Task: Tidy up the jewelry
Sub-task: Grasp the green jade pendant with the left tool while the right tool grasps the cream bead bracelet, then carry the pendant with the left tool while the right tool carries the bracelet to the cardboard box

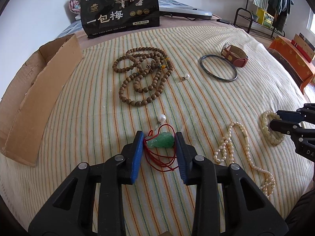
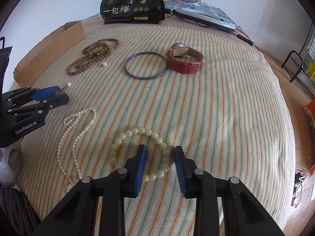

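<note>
The bed point(image 1: 196, 106) carries everything, under a striped sheet. A cardboard box point(image 1: 33, 102) lies along its left edge, open side up. A black snack bag point(image 1: 121, 9) stands at the far edge, with a grey flat device point(image 2: 204, 18) to its right.

The left gripper point(image 1: 158, 137) sits low at the near edge, jaws apart, with a green pendant point(image 1: 161, 140) between its blue pads on the sheet; whether either pad touches it I cannot tell. The pendant's red cord point(image 1: 163, 160) loops on the sheet between the fingers. The right gripper point(image 2: 160, 150) is also apart, at the near right of the bed, straddling one side of a pale bead bracelet point(image 2: 141, 151): one finger inside the ring, the other outside it.

Wooden prayer beads point(image 1: 141, 74) are heaped toward the far left. A pearl necklace point(image 1: 244, 149) trails along the near edge between the two grippers. A dark bangle point(image 1: 218, 67) lies far right of centre, and just beside it a watch point(image 1: 235, 56) with a red strap, touching or nearly so.

One pearl earring point(image 1: 186, 76) rests just right of the wooden beads; another pearl earring point(image 1: 161, 118) lies just beyond the pendant.
</note>
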